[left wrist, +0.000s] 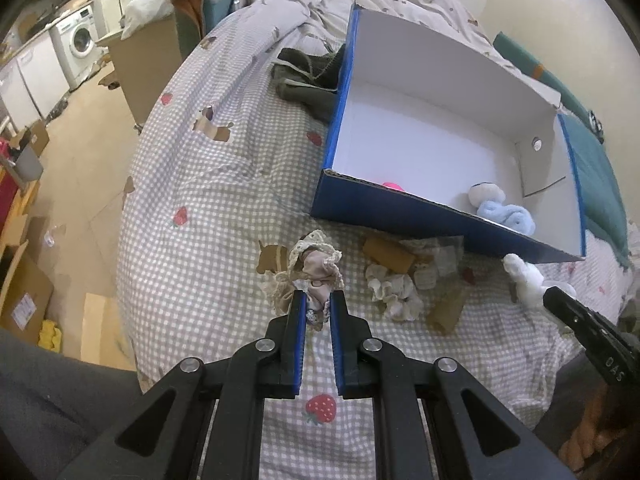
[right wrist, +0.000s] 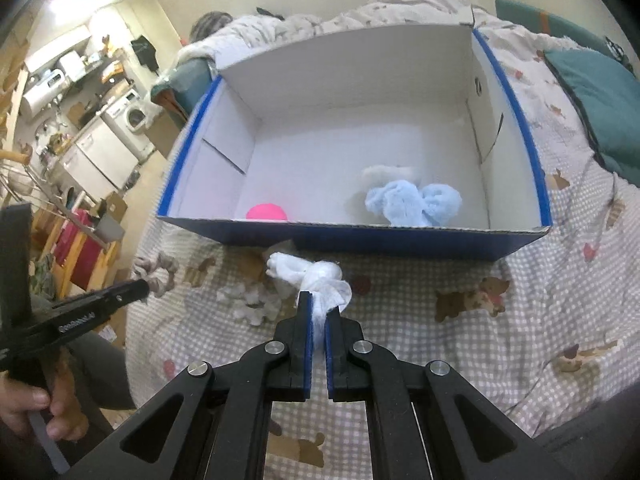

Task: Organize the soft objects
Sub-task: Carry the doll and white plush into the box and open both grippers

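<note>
Right tool (right wrist: 319, 304) clamping white fluffy sock (right wrist: 320, 280), lettering on left tool (right wrist: 132, 290) unreadable

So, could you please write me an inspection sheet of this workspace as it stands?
Surface: checked bedsheet, rumpled.
Job's things: blue box holds a pink ball and light blue plush; cream scrunchie on the sheet.
Clutter: brown cardboard pieces, dark garment.
Grippers: left hand-held gripper shut on beige lace scrunchie; right hand-held gripper shut on white fluffy toy.
Cables: nothing seen.
Surroundings: washing machine, teal pillow.
</note>
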`<action>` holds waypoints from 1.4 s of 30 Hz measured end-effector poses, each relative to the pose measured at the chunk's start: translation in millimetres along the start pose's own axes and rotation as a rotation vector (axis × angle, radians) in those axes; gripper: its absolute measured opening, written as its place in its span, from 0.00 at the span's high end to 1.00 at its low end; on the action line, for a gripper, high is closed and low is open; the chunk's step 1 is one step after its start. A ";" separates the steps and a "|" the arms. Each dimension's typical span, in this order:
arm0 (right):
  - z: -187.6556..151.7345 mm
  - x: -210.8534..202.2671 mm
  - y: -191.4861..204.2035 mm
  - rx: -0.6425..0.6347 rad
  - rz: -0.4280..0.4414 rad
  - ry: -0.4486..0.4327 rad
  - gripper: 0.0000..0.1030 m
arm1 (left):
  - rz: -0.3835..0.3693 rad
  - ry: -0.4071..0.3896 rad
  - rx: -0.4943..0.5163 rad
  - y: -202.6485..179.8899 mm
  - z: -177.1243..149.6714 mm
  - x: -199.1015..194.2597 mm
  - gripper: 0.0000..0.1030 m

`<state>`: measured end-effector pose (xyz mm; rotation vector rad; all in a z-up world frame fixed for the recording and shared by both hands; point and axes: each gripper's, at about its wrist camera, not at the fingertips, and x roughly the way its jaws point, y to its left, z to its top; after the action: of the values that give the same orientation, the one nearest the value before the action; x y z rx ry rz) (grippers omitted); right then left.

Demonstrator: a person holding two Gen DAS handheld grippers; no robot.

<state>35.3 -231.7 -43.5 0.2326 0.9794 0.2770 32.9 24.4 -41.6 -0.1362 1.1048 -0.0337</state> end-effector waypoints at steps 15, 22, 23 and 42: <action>11.1 -48.5 3.3 -0.012 0.062 -0.209 0.94 | -0.062 -0.236 -0.026 -11.8 28.1 -59.9 0.90; 42.7 -48.0 -13.3 0.011 0.048 -0.240 0.94 | -0.144 -0.276 0.047 -34.7 70.7 -69.7 0.90; 48.7 -46.3 -15.7 0.013 0.041 -0.244 0.94 | -0.150 -0.274 0.062 -39.7 78.1 -67.7 0.90; 86.5 42.2 -38.6 0.032 -0.013 -0.095 0.94 | -0.077 -0.124 0.277 -118.3 102.0 39.7 0.90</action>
<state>135.1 -260.0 -42.2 0.2659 0.8914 0.2361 146.5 -87.1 -16.8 0.0673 0.9606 -0.2437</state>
